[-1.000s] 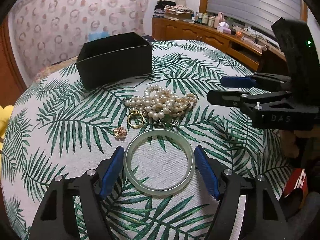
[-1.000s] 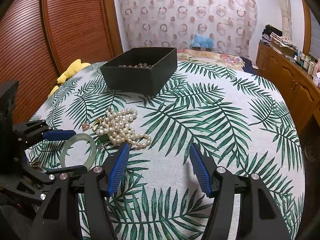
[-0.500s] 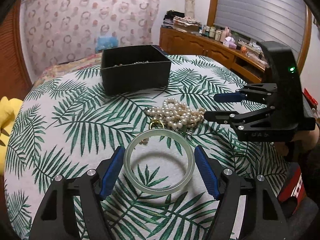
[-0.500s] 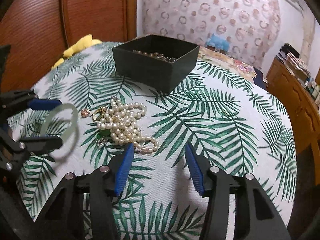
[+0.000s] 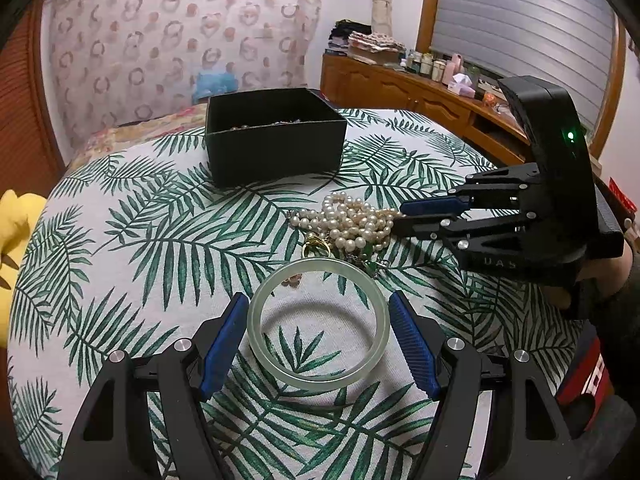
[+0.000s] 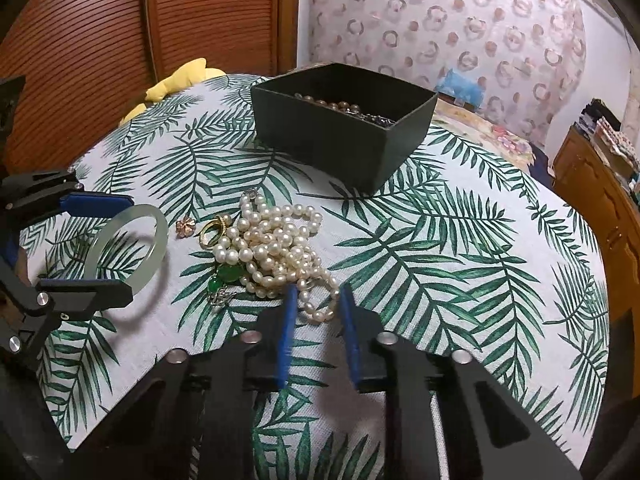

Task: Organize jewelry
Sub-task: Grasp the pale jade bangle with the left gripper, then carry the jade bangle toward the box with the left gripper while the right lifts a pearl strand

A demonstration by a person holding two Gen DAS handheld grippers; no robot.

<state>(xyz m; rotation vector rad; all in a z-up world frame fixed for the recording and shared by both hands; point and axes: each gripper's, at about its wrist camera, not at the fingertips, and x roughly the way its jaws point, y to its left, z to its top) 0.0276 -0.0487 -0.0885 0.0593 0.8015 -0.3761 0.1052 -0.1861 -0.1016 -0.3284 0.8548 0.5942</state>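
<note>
My left gripper [image 5: 318,328] is shut on a pale green jade bangle [image 5: 280,374] and holds it above the table; the bangle also shows in the right wrist view [image 6: 154,254]. My right gripper [image 6: 316,300] is half closed around the near end of a heap of pearl strands [image 6: 276,248], with a loop of pearls between the fingers but not clamped. The pearls [image 5: 348,222] lie in the table's middle. Beside them lie a gold ring [image 6: 212,230], a small rose flower piece [image 6: 185,226] and a green pendant [image 6: 226,276]. A black open box [image 5: 276,140] with beads inside stands beyond.
The round table [image 5: 120,240] has a palm-leaf cloth. A yellow cushion [image 6: 180,78] lies off its far left edge. A wooden sideboard [image 5: 420,88] with bottles stands to the right, slatted wooden doors [image 6: 120,40] to the left, a patterned curtain behind.
My left gripper has lifted the bangle off the cloth and tilted toward the box. My right gripper has moved forward onto the pearls and its jaws have narrowed around them.
</note>
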